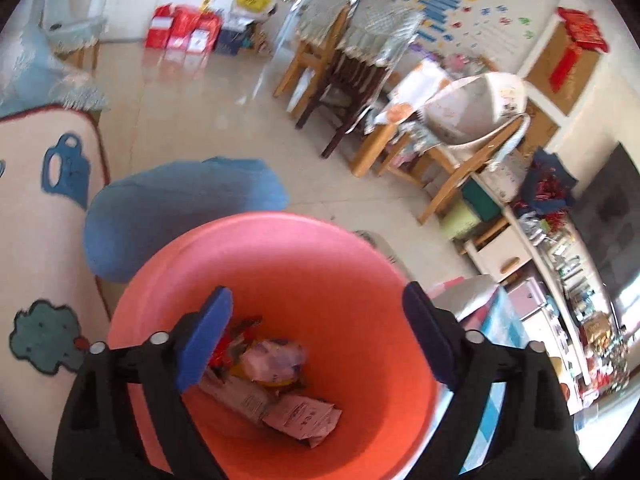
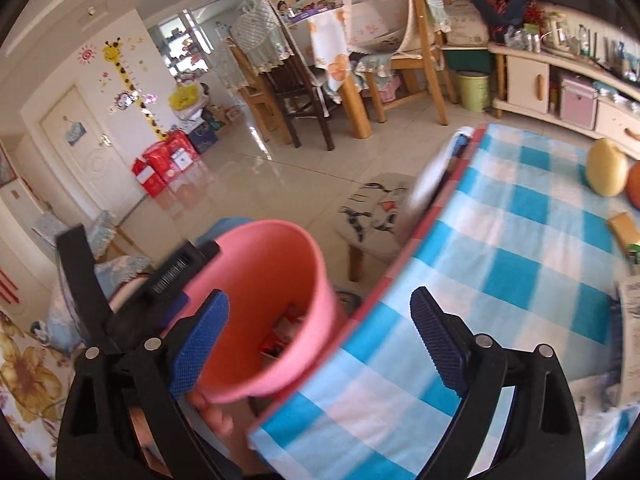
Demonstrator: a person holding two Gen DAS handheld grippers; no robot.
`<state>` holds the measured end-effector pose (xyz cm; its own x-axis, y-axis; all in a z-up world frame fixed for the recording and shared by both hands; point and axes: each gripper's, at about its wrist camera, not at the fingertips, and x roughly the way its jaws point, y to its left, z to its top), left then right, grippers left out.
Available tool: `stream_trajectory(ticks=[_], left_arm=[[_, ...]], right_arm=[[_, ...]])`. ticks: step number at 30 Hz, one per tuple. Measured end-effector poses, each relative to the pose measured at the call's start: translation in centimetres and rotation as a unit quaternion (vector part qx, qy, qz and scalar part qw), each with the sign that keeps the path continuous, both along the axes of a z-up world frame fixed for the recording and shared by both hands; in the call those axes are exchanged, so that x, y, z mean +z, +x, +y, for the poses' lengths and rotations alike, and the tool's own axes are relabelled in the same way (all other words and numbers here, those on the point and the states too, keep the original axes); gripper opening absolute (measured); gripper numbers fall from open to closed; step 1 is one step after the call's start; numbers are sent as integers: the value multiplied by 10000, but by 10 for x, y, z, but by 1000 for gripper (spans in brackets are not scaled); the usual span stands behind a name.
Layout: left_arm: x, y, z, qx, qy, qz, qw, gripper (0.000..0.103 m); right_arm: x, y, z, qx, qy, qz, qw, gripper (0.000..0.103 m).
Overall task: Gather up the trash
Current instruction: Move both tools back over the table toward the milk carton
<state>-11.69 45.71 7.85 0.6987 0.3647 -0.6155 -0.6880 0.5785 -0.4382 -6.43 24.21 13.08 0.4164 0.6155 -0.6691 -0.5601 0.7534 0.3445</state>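
Note:
A pink bin (image 1: 280, 272) stands on the floor beside the table. It holds crumpled wrappers and paper (image 1: 280, 396). My left gripper (image 1: 318, 336) is open and empty right above the bin's mouth. My right gripper (image 2: 320, 344) is open and empty, between the bin (image 2: 276, 292) and the table edge. The bin's trash (image 2: 280, 336) partly shows in the right wrist view. The left gripper's body (image 2: 132, 280) shows behind the bin there.
A table with a blue checked cloth (image 2: 500, 260) lies at right, with a yellow fruit (image 2: 606, 172), an orange one (image 2: 634, 184) and a newspaper (image 2: 630, 320). A small stool (image 2: 376, 212), wooden chairs (image 1: 348, 72), a blue cushion (image 1: 180, 208) and a patterned sofa (image 1: 40, 248) surround the bin.

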Motion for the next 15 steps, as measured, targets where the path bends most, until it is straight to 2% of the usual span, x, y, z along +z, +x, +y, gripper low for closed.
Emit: stream_trajectory(ticks=[5,9,12,15], left_arm=[[10,5,-26,-397,317,-565,9971,95],[15,10,-46,-957,291,-887,9910,96],[19,17,-62,-1326,408,-839,9868,96],[25,27,-83,-1762,803,-600,9792,96]], right_arm=[[-2,-10,-41,-236,-313,-195,9990,92],[-4,-16,-77,-446,-466,-378,9972,94],[-2,-24,-98,-549,-628,-539,9951,96],[0,-32,-118,-614,-780,-710,9925,98]])
